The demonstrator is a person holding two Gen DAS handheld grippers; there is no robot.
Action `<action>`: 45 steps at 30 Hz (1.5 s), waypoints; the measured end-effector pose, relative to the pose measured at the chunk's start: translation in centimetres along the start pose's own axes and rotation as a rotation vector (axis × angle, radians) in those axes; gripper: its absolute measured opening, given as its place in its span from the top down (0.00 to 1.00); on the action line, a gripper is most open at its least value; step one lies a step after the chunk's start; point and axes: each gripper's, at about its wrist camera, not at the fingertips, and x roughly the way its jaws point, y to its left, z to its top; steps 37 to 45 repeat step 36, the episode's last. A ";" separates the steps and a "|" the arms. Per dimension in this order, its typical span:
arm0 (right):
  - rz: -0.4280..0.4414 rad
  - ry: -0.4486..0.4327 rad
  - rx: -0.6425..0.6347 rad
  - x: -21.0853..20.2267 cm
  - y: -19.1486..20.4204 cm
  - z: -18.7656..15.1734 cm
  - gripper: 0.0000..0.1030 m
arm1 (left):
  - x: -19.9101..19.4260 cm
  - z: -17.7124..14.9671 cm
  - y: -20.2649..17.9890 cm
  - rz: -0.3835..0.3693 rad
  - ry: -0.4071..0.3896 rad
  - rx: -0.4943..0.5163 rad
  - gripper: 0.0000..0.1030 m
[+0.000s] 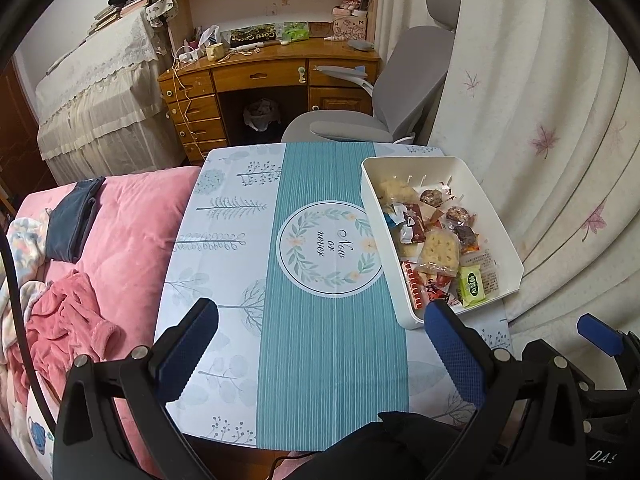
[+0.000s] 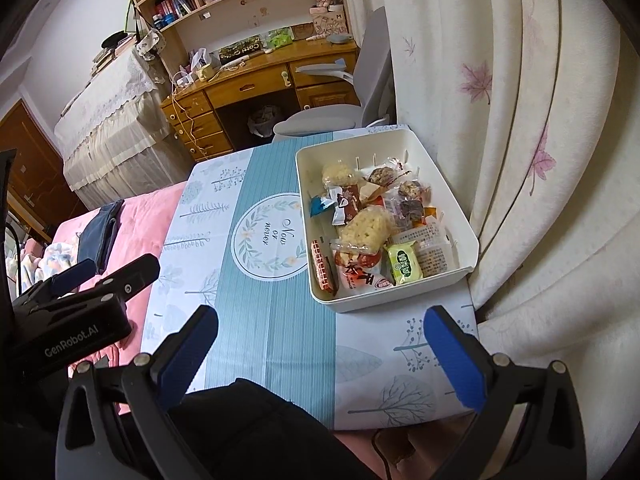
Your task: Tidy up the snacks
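Observation:
A white plastic bin [image 1: 498,216] [image 2: 444,184] sits at the right side of the small table and holds several wrapped snacks: a cracker pack [image 1: 438,252] [image 2: 366,226], a green packet [image 1: 472,285] [image 2: 405,262], red wrappers [image 2: 358,274] and round biscuits [image 2: 380,176]. My left gripper [image 1: 326,320] hovers open over the near part of the table with nothing between its fingers. My right gripper [image 2: 322,326] is open too and empty, just short of the bin's near wall. The left gripper's body [image 2: 76,300] shows at the left of the right wrist view.
The table wears a teal and pale tablecloth [image 1: 320,320] [image 2: 264,312]. A pink bed with clothes [image 1: 100,260] lies to the left, a curtain [image 1: 540,100] close on the right. Beyond stand a grey chair [image 1: 400,88] and a wooden desk [image 1: 264,76].

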 end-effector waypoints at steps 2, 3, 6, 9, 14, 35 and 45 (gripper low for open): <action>0.001 0.002 -0.001 0.2 -0.2 0.0 0.00 | 0.1 0.0 -0.1 -0.001 0.004 0.001 0.00; 0.002 0.004 -0.001 0.2 -0.3 -0.1 0.00 | 0.1 0.0 -0.1 -0.001 0.006 0.001 0.01; 0.000 0.009 0.000 0.4 -0.5 -0.3 0.00 | 0.3 -0.2 -0.4 -0.001 0.009 0.002 0.01; 0.001 0.014 0.003 0.6 -0.7 -0.3 0.00 | 0.3 -0.2 -0.4 -0.007 0.011 0.007 0.00; 0.000 0.015 0.006 0.7 -0.9 -0.2 0.00 | 0.5 -0.2 -0.7 -0.007 0.013 0.011 0.00; -0.005 0.021 0.018 0.7 -1.8 0.4 0.00 | 1.1 0.4 -1.4 -0.015 0.013 0.030 0.00; -0.006 0.021 0.018 0.7 -1.7 0.4 0.00 | 1.1 0.4 -1.4 -0.015 0.013 0.030 0.00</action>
